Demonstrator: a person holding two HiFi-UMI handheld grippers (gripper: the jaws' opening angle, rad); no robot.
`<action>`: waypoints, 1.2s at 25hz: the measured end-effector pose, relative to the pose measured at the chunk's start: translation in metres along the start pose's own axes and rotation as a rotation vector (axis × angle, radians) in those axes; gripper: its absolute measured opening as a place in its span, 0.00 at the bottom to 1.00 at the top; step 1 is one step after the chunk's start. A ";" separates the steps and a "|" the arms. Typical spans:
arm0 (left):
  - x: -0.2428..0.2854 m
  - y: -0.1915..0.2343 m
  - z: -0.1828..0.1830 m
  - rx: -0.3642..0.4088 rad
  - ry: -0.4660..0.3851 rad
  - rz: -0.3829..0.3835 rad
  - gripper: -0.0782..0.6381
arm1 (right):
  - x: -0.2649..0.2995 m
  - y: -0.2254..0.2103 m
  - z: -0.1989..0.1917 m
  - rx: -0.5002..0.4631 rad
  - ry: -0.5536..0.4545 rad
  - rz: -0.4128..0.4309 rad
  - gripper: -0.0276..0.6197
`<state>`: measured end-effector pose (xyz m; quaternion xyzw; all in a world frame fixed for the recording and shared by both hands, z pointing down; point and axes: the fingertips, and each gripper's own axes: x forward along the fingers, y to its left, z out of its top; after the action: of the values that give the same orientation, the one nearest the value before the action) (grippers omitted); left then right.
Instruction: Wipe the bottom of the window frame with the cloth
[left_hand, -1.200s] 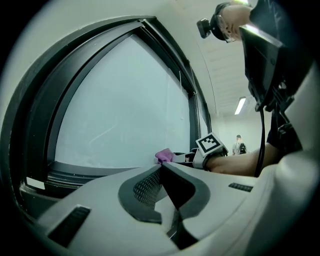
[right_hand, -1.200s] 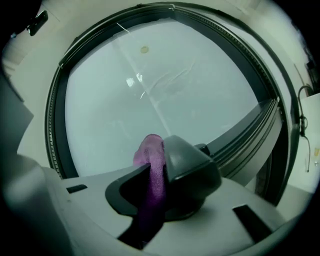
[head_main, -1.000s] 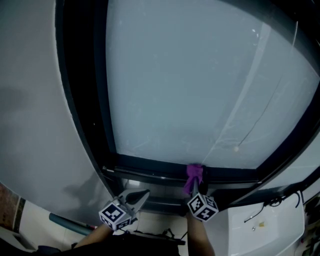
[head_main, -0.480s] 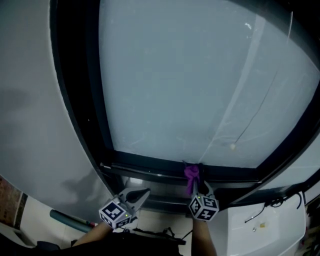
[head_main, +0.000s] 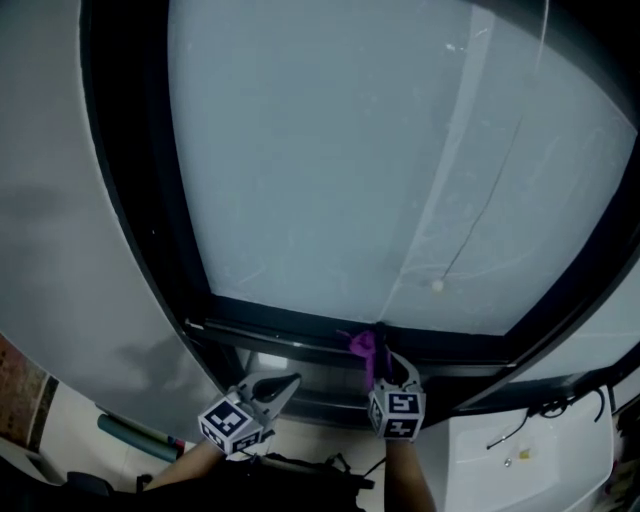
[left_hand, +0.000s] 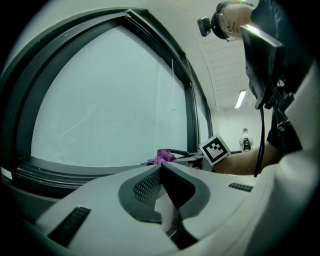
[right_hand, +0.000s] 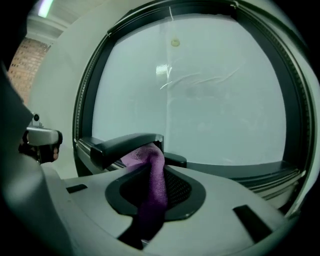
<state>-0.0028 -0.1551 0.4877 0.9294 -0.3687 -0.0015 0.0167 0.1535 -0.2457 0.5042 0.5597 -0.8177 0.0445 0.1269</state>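
At the bottom of the dark metal window frame (head_main: 270, 333), a purple cloth (head_main: 362, 342) is pinched in the right gripper's (head_main: 376, 360) fingers. Below the frame, the left gripper's (head_main: 288, 384) fingers are closed, empty.

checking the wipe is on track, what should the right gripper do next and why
Probably slide the right gripper to the right, with the cloth pressed on the bottom frame. The cloth is clamped in it and bunched against the black handle, while a long bare stretch of frame runs off to the right. The left gripper is shut and empty.
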 end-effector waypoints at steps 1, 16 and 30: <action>0.004 -0.003 0.000 0.001 0.001 0.004 0.11 | 0.000 -0.001 0.001 -0.025 0.005 0.010 0.16; 0.041 -0.039 -0.008 -0.027 0.015 0.068 0.11 | -0.003 -0.051 0.018 -0.103 0.034 0.053 0.16; 0.062 -0.018 0.014 -0.009 -0.041 -0.054 0.11 | 0.001 -0.066 0.019 0.000 0.077 -0.060 0.16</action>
<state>0.0545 -0.1853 0.4736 0.9386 -0.3439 -0.0225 0.0133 0.2110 -0.2751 0.4820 0.5819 -0.7950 0.0621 0.1597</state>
